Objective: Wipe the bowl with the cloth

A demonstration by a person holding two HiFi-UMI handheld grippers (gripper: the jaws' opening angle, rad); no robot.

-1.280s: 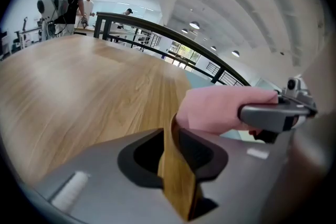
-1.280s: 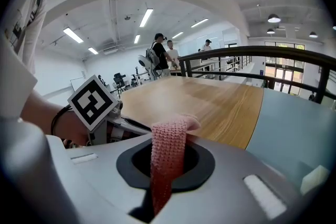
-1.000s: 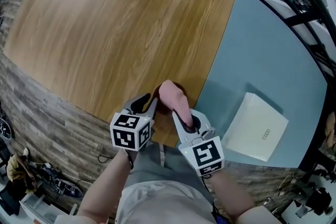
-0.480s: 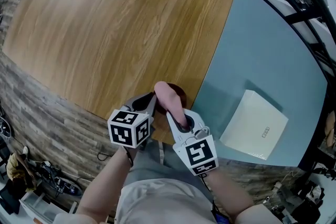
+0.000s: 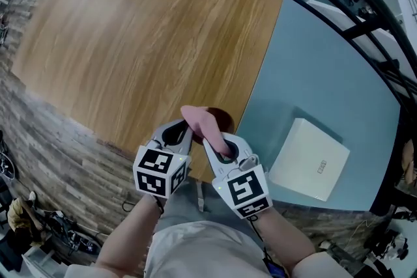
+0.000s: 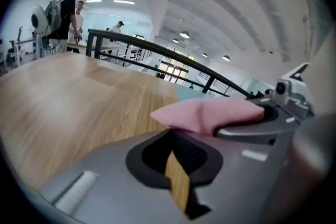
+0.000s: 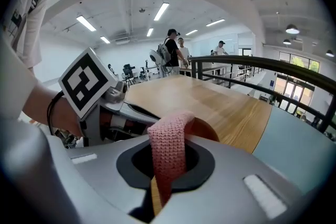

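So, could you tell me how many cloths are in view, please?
1: a pink cloth, clamped in the right gripper, right by the bowl. No others visible.

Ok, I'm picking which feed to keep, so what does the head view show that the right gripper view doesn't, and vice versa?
Only the head view shows the white box and the marker cube on the right gripper. Only the right gripper view shows people standing beyond the wooden table and the ceiling lights. Both show the pink cloth that the right gripper is shut on, the brown bowl next to it, the left gripper and that table.
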